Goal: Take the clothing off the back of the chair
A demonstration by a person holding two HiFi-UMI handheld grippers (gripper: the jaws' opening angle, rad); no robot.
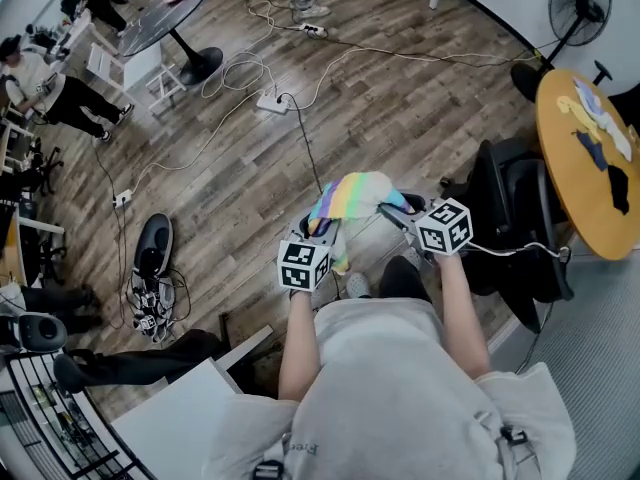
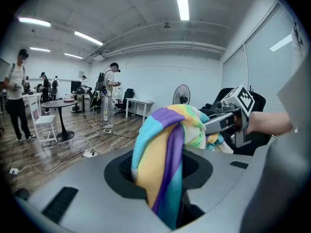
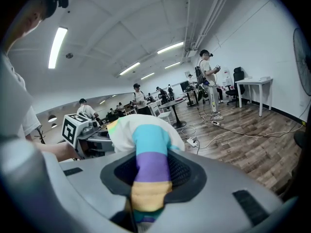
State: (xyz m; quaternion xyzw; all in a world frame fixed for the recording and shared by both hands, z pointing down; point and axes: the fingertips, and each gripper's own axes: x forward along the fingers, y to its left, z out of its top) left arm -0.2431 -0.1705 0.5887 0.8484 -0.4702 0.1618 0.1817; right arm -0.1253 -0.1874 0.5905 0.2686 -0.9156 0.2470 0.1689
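Note:
A striped garment [image 1: 352, 196] in teal, yellow, purple and green hangs bunched between my two grippers, in the air above the wooden floor. My left gripper [image 1: 320, 230] is shut on one end of it; in the left gripper view the cloth [image 2: 163, 159] runs down between the jaws. My right gripper [image 1: 392, 211] is shut on the other end, and the cloth [image 3: 148, 171] fills its jaws in the right gripper view. A black office chair [image 1: 515, 218] stands just right of my right hand, its back bare.
A round wooden table [image 1: 585, 163] with small items is at the far right. Cables and a power strip [image 1: 272, 101] lie on the floor ahead. A black stool base [image 1: 152, 245] sits to the left. People stand at the back left by a round table [image 1: 165, 13]. A fan [image 1: 578, 3] is top right.

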